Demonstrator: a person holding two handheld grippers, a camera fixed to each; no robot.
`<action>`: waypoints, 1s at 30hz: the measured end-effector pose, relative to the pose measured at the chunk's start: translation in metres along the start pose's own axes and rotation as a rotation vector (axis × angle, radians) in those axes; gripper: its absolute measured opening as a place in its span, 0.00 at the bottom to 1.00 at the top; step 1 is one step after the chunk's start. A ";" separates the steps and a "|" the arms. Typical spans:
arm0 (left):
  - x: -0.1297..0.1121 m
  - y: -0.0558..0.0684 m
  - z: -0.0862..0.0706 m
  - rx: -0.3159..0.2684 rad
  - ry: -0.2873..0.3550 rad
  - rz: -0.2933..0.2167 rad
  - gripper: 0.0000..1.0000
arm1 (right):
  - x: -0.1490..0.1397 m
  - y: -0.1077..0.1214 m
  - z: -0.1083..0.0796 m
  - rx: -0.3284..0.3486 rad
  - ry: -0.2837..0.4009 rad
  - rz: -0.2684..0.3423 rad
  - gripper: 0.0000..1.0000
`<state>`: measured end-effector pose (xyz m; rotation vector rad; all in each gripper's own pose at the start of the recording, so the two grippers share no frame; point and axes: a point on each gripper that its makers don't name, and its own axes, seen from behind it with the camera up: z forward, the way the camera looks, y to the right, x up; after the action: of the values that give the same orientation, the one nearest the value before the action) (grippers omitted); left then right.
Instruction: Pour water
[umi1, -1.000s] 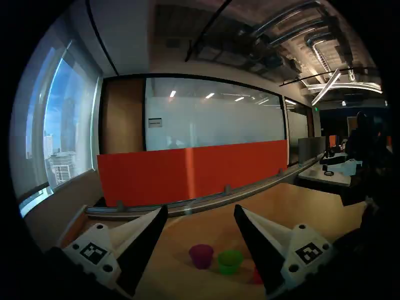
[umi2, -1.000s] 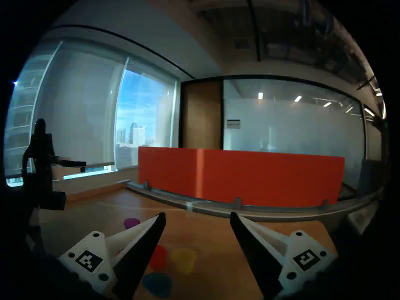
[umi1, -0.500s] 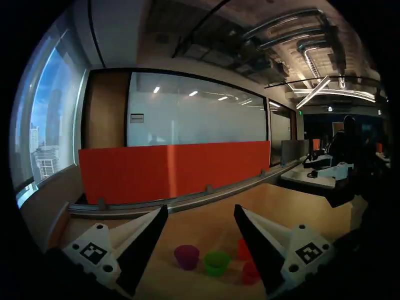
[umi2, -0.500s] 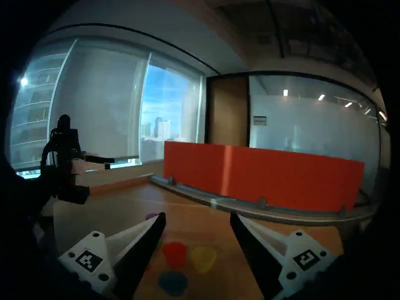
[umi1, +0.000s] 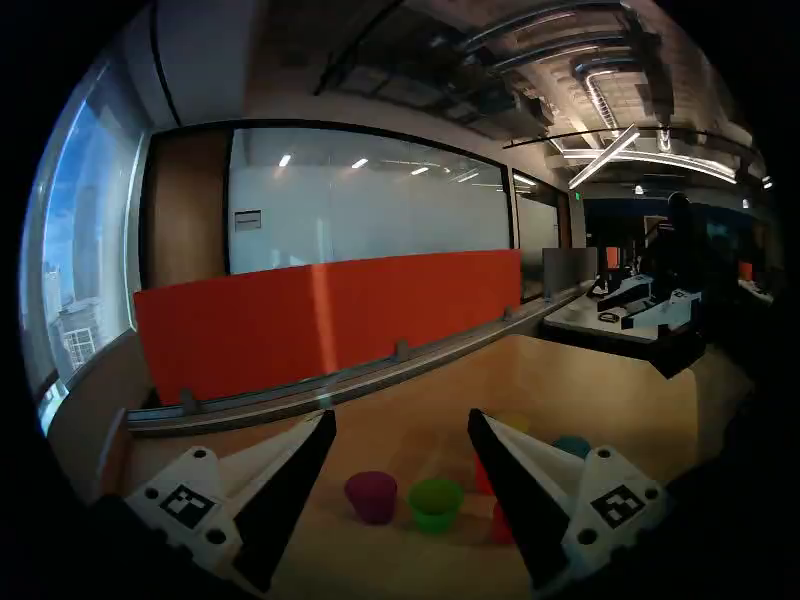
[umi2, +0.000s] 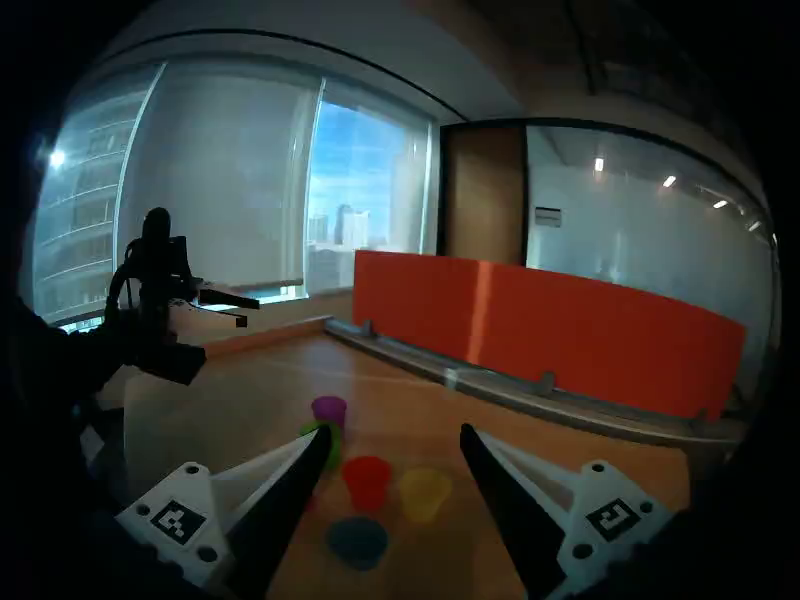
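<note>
Left gripper (umi1: 400, 414) is spread wide and holds nothing. The purple cup (umi1: 371, 497) and green cup (umi1: 436, 504) sit on the table (umi1: 560, 380), low between its jaws. Right gripper (umi2: 395, 430) is just as wide and empty. Its view puts the red cup (umi2: 367, 482), yellow cup (umi2: 424, 493) and blue cup (umi2: 358, 540) in the open between the jaws. In the left gripper view those three only peek from behind the right finger.

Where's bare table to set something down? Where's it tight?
Bare table between the yellow cup and the orange divider, also beyond the purple cup toward the window. Tight among the red cup, blue cup and green cup.
</note>
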<state>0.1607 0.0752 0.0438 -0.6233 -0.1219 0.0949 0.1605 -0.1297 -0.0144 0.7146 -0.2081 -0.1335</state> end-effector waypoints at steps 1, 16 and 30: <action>-0.003 0.000 0.001 -0.006 -0.006 0.000 0.98 | -0.002 -0.001 0.001 0.003 -0.008 -0.003 0.99; -0.054 0.009 0.025 -0.070 -0.089 0.006 0.98 | -0.058 -0.013 0.014 0.048 -0.108 -0.021 0.99; -0.105 0.010 0.049 -0.096 -0.168 -0.007 0.98 | -0.117 -0.016 0.026 0.068 -0.189 -0.008 1.00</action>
<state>0.0492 0.0984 0.0687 -0.7106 -0.2923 0.1349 0.0396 -0.1358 -0.0229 0.7710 -0.3921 -0.2028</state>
